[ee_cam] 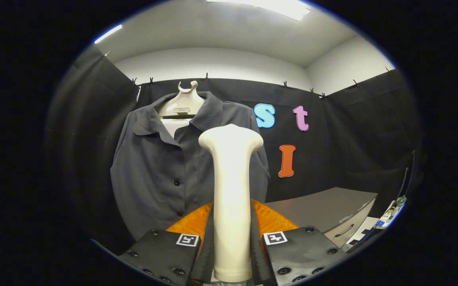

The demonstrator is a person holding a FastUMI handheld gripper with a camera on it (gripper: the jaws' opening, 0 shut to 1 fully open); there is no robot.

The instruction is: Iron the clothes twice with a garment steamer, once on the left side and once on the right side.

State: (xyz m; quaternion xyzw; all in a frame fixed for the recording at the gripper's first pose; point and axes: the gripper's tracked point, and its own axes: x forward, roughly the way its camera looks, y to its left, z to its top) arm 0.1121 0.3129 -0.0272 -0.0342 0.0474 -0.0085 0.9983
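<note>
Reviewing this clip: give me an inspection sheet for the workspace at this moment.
Surface: grey cabinet with drawer handles, beyond the fingers to one side; its top is bare.
Job's things: cream garment steamer upright between the fingers, head in front of the dark grey shirt hanging buttoned on a pale hanger.
Clutter: nothing seen.
Grippers: gripper shut on the steamer's handle.
Cables: thin leads by a small device past the cabinet.
Surroundings: black cloth walls, white ceiling, strip lights.

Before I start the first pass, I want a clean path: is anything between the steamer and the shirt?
Nothing visible. The gripper is shut on the steamer, whose head faces the hanging shirt beyond it.
</note>
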